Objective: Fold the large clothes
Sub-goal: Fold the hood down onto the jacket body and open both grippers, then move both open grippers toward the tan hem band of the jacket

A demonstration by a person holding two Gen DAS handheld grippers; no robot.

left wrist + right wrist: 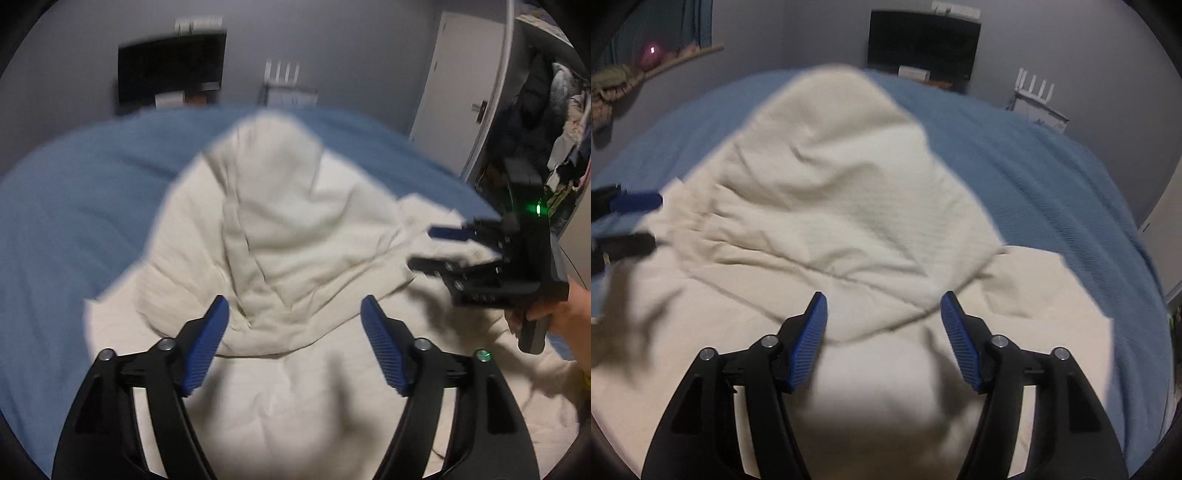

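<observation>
A large cream hooded garment (pixel 295 229) lies spread on a blue bed cover (pixel 74 206), its hood pointing away from me. It also shows in the right wrist view (pixel 849 206). My left gripper (pixel 294 306) is open and empty, hovering over the garment just below the hood. My right gripper (pixel 883 301) is open and empty above the hood's lower edge. In the left wrist view the right gripper (pixel 424 247) is at the right, held by a hand, its jaws apart. In the right wrist view the left gripper (pixel 653 219) shows at the left edge, open.
The bed cover (pixel 1052 177) fills most of both views. A dark screen (pixel 923 40) stands against the grey wall beyond the bed. A white door (pixel 461 74) and an open closet with hanging clothes (pixel 546 122) are to the right.
</observation>
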